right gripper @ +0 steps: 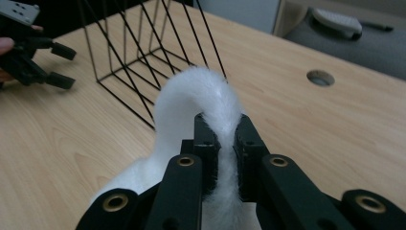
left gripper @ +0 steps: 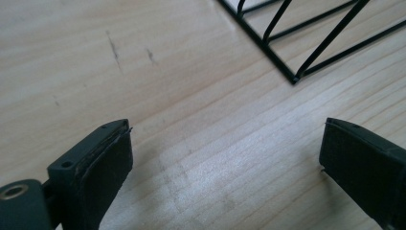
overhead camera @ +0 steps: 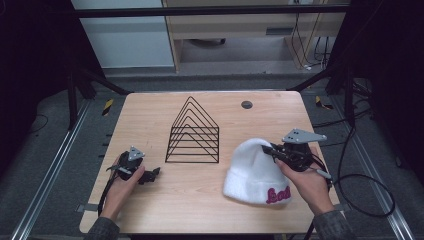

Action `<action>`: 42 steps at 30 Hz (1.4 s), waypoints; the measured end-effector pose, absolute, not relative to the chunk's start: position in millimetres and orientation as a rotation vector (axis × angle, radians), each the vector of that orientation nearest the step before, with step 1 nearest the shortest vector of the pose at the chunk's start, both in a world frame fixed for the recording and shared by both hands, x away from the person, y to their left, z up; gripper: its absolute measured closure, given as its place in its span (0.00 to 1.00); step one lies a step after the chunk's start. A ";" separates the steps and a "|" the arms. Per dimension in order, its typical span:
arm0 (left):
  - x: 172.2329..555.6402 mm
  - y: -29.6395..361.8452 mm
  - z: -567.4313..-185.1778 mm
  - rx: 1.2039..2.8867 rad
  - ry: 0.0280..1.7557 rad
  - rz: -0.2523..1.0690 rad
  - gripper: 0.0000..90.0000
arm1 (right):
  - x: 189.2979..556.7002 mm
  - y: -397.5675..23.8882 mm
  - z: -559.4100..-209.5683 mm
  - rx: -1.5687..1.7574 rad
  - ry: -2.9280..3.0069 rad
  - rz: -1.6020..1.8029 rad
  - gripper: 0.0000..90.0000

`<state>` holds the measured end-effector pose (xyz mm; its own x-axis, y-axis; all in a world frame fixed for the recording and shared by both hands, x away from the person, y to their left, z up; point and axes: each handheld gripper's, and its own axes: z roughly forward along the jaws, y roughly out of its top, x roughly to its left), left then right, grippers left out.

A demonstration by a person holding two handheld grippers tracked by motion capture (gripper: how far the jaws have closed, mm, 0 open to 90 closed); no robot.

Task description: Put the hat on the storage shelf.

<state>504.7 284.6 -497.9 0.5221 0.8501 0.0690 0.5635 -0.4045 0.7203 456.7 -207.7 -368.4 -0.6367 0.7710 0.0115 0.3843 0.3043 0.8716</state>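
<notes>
Forearms and hands come in at the bottom of the high view. The right claw is seen pinching the crown of the white beanie at its top right, while the cuffed end with the pink lettering rests on the bench. The wire rack stands just left of the beanie, apart from it. The left claw is held low over the bench, well apart from the hat. Risk judged: only a thin fold is held, so the knit could slip out if lifted fast; the dragging cuff could also snag on the wire rack.

Left gripper view: black pads are seen spread wide with bare bench between them, nothing held or touched. A corner of the wire rack lies ahead; a forward push could knock it.

Right gripper view: right claw pressed together on a ridge of white beanie, fabric bulging above the pads. The grip looks shallow, so loss of the fold is judged the main failure. The wire rack stands just behind the fabric, and the left claw is seen farther off, spread.
</notes>
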 end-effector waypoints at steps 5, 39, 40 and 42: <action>495.9 276.2 -469.2 2.046 1.062 0.601 0.04 | 446.8 -202.1 -344.1 0.946 2.138 1.344 0.92; 490.4 191.2 -313.0 2.023 0.693 0.576 0.05 | 494.1 -131.4 -169.9 0.731 1.907 1.429 0.92; 491.5 190.5 -312.4 2.023 0.692 0.573 0.05 | 494.1 -131.4 -169.9 0.731 1.907 1.429 0.92; 494.0 189.7 -310.9 2.021 0.692 0.569 0.05 | 495.2 -126.8 -167.3 0.725 1.908 1.438 0.92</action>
